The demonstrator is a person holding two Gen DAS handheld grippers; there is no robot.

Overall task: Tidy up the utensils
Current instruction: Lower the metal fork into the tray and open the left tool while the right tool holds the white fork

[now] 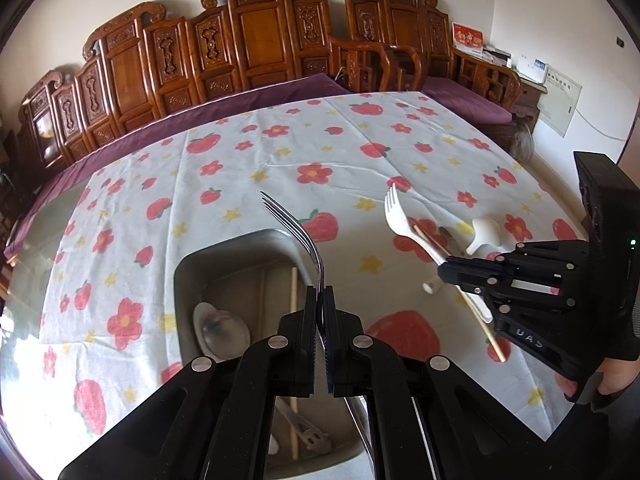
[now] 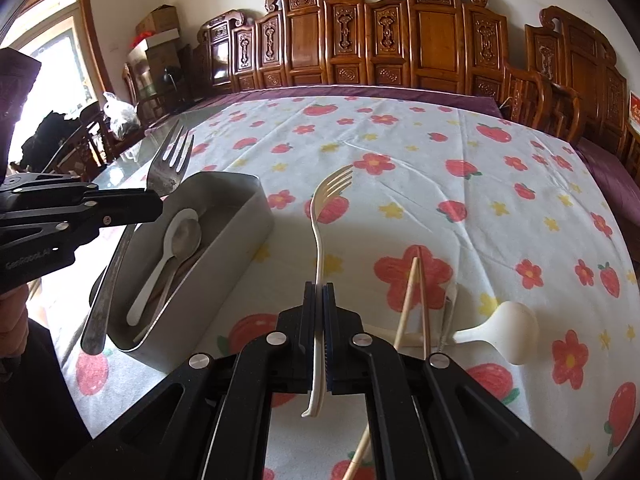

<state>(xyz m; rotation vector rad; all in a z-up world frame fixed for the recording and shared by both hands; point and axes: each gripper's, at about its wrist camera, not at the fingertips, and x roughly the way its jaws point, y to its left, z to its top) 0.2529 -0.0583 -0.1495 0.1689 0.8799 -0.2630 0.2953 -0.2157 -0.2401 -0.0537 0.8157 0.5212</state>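
A table under a white cloth printed with red flowers stands before carved wooden benches. One grey metal tray holds a white spoon. The left gripper is clamped on one metal fork above the tray. The right gripper is clamped on one cream plastic fork. Two chopsticks and one white ladle lie on the cloth.

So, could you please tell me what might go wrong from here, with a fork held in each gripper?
1. The left gripper pinches the metal fork edge-on in a narrow grip, so it could swivel or slip above the metal tray.
2. The right gripper holds the plastic fork mid-handle; swinging it trayward could clip the chopsticks or white ladle.
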